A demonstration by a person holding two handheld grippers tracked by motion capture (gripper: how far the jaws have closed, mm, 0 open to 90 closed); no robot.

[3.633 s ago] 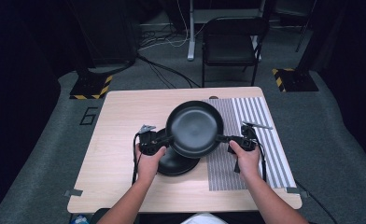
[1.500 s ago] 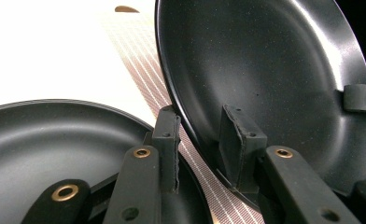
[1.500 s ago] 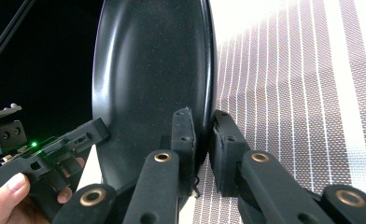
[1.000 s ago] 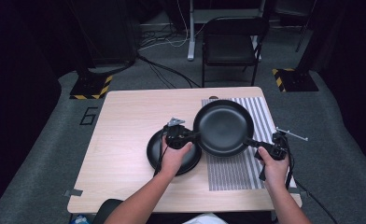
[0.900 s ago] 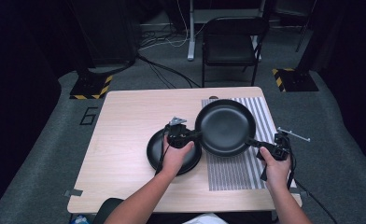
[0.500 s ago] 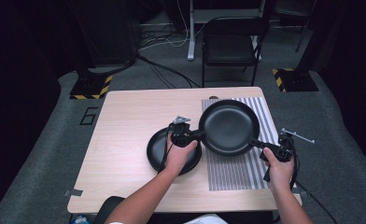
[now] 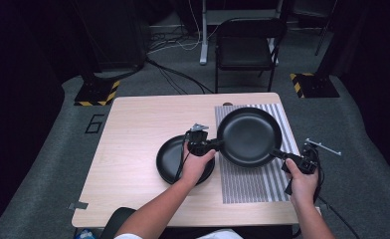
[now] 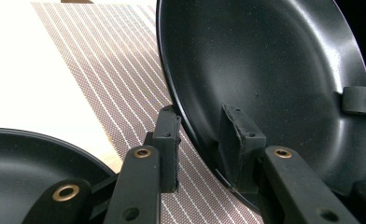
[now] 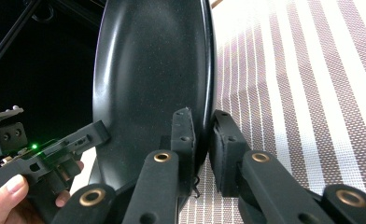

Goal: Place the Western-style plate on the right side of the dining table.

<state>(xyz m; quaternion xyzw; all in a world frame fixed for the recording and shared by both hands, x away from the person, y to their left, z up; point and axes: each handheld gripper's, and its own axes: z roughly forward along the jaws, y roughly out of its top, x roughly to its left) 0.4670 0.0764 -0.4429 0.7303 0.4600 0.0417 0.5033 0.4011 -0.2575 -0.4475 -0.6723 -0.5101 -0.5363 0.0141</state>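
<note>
So the big frying pan (image 7: 249,135) is up off the table, over the striped mat (image 7: 247,181) on the right side. Left gripper (image 7: 203,147) pinches its near-left rim, right gripper (image 7: 295,160) is clamped on the rim at the opposite edge. Smaller pan (image 7: 172,158) sits on the bare wood to the left. I'd guess setting the big one down on the mat is what's left.
</note>
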